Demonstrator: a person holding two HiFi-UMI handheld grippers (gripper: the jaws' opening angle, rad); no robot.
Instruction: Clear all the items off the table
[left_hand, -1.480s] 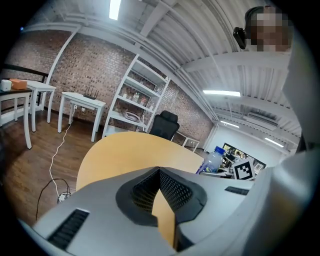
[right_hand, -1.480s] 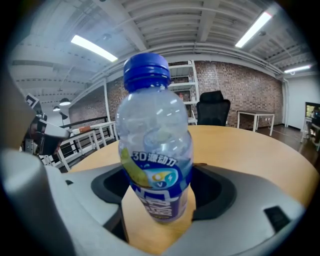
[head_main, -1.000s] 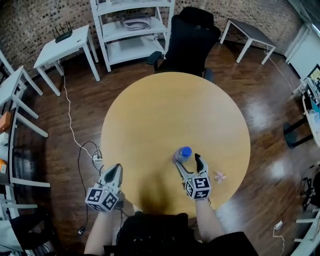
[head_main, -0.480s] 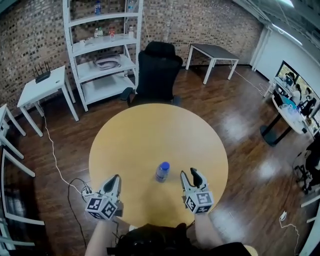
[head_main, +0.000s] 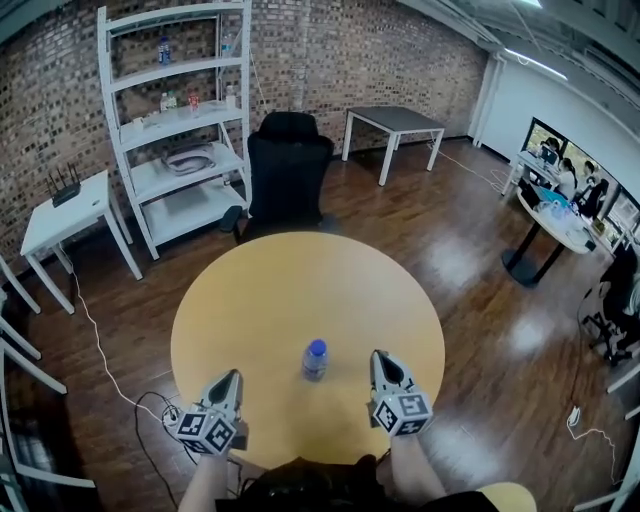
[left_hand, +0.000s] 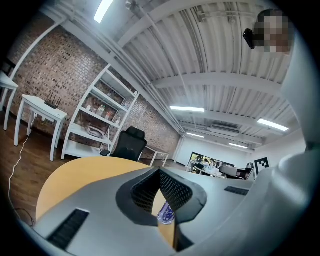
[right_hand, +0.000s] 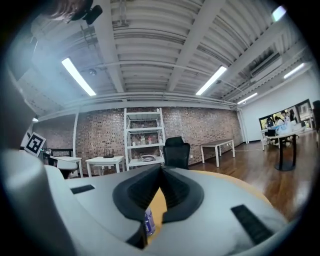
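1. Round and tan, the table (head_main: 300, 290) stands in the middle of a brick-walled room. A black office chair (head_main: 287, 165) is at its far edge, with white shelving (head_main: 180, 120) behind that.
2. You have one visible thing left to clear: a clear bottle (head_main: 315, 360) with a blue cap. It stands upright on your half of the top, between the two grippers and apart from both.
3. Your left gripper (head_main: 228, 378) hovers over the near-left edge, pointing level. Its jaws are pressed together on nothing, and its own view shows the bottle (left_hand: 166, 213) only beyond the closed tips.
4. Your right gripper (head_main: 383, 358) sits near the bottle's right side without touching it. Its jaws have just been closing and now meet with nothing between them. The bottle (right_hand: 149, 222) shows past them, low and to the left.
5. With both grippers clenched and clear of the bottle, I judge that no grasp is set up yet. The bottle is within easy reach of either hand, but whichever you use must part its jaws before going around it.
6. It looks tall and light, so a nudge from closed tips could tip it over. Take it around the body, below the cap.
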